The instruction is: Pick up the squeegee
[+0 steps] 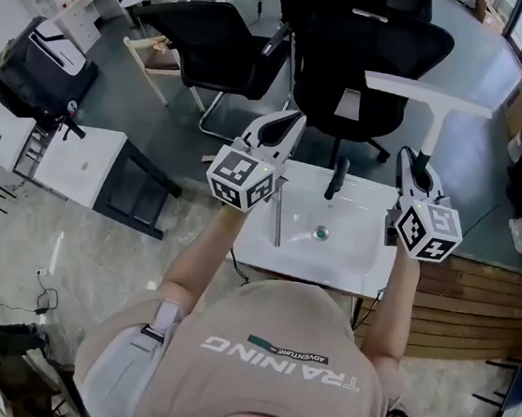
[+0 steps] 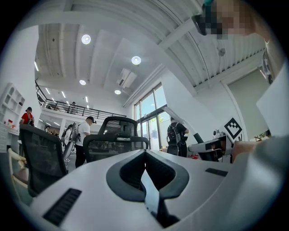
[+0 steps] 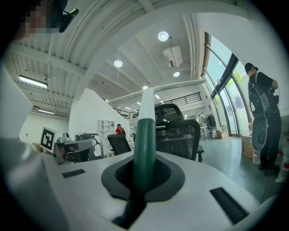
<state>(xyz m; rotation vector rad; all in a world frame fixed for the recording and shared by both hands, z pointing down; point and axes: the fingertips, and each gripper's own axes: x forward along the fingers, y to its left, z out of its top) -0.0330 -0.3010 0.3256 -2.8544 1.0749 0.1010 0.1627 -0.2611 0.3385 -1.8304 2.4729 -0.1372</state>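
Note:
The squeegee (image 1: pixel 428 94) is white and T-shaped, with a dark green grip. Its blade is held out level above a black chair, beyond the sink. My right gripper (image 1: pixel 412 165) is shut on the green grip (image 3: pixel 144 144), which stands upright between the jaws in the right gripper view, the white stem (image 3: pixel 148 103) rising above it. My left gripper (image 1: pixel 286 127) hangs over the sink's far left side, shut with nothing in it; its jaws (image 2: pixel 145 177) meet in the left gripper view. That view also catches the squeegee (image 2: pixel 179 118) off to the right.
Below both grippers lies a white sink basin (image 1: pixel 360 262) with a black faucet (image 1: pixel 337 178) and a drain (image 1: pixel 321 231). Black office chairs (image 1: pixel 361 45) stand beyond it. A white side table (image 1: pixel 77 166) and a printer (image 1: pixel 45 58) are at the left, wooden slats (image 1: pixel 476 305) at the right.

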